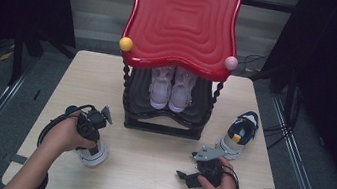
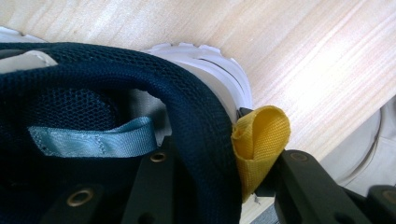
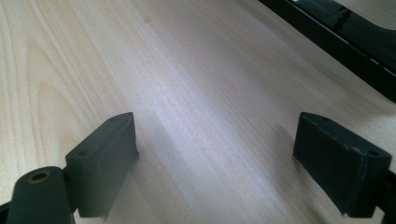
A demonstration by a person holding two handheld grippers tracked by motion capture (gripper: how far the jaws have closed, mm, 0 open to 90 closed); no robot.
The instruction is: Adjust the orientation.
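A navy mesh sneaker [image 1: 95, 156] with a white sole stands at the table's front left. My left gripper [image 1: 92, 145] comes down on its heel. In the left gripper view one jaw sits inside the sneaker [image 2: 140, 93] and the other presses the yellow heel tab [image 2: 259, 140] from outside, so the left gripper [image 2: 224, 154] is shut on the heel collar. A matching sneaker [image 1: 240, 134] lies at the right of the table. My right gripper [image 1: 186, 176] rests low near the front edge, and in its own view the right gripper [image 3: 215, 149] stands open over bare wood.
A two-tier shoe rack with a red wavy top [image 1: 182, 21] and a black lower shelf [image 1: 162, 122] stands at the table's back middle. A pair of pale pink shoes [image 1: 172, 91] sits on the lower shelf. The rack's black base [image 3: 345, 32] runs ahead of my right gripper. Light wood table [image 1: 148, 147].
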